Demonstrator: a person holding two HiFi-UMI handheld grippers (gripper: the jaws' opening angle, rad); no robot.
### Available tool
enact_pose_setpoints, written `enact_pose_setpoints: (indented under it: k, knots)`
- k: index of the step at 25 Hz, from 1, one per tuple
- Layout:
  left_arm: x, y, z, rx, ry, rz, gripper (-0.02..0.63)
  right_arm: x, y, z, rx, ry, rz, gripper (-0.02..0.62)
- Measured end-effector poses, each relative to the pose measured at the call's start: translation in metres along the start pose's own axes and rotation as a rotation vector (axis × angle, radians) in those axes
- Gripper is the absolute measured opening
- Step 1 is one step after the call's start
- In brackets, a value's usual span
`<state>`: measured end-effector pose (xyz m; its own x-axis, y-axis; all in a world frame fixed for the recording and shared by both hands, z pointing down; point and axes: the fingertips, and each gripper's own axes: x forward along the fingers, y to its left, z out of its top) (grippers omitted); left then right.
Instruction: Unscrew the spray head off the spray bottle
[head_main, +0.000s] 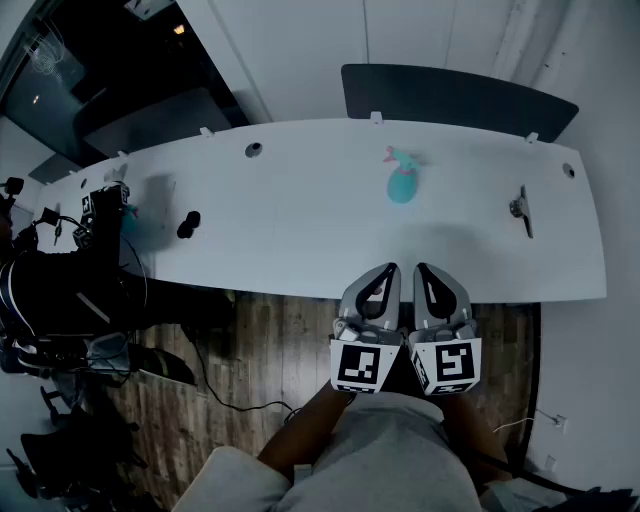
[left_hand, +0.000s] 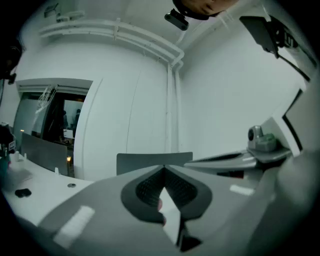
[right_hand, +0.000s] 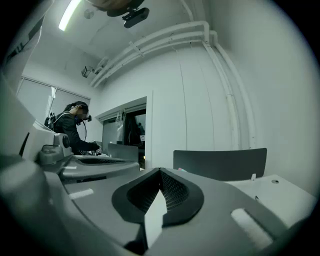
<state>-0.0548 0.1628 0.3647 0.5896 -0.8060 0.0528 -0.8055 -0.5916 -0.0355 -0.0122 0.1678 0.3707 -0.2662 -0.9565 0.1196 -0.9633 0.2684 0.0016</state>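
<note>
A small teal spray bottle (head_main: 403, 182) with a pink spray head (head_main: 395, 155) stands upright on the long white table (head_main: 300, 230), toward its far side. Both grippers are held side by side over the table's near edge, well short of the bottle. My left gripper (head_main: 387, 270) is shut with nothing between its jaws. My right gripper (head_main: 424, 269) is likewise shut and empty. In the left gripper view the jaws (left_hand: 163, 169) meet at the tip; the right gripper view shows the same (right_hand: 160, 171). Only a pink speck of the spray head (right_hand: 181, 170) peeks over the right jaws.
A dark partition panel (head_main: 455, 98) stands behind the table. A metal clamp-like tool (head_main: 521, 208) lies at the right, a small black object (head_main: 188, 224) at the left. A person in black (head_main: 60, 290) sits at the table's left end among cables. Wooden floor (head_main: 260, 350) lies below.
</note>
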Motion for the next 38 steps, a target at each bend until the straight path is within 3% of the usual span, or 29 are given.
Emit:
enact_pose_setpoints:
  k: [5,9,18,29,38]
  knots:
    - [0.058,-0.008,0.021,-0.012,-0.017,0.028,0.002,0.03,-0.047,0.021,0.0,-0.01,0.026,0.0]
    - [0.093,-0.009,0.014,-0.005,0.012,0.046,0.002,0.051,-0.074,0.017,0.005,-0.007,0.043,0.0]
    - [0.126,0.019,-0.017,-0.017,0.105,0.062,0.002,0.096,-0.079,-0.01,0.058,0.069,0.086,0.0]
    - [0.181,0.057,-0.047,-0.08,0.147,-0.074,0.002,0.167,-0.082,-0.023,-0.023,0.164,0.041,0.0]
    - [0.203,0.065,-0.08,-0.049,0.249,-0.126,0.002,0.189,-0.09,-0.044,-0.017,0.258,0.024,0.0]
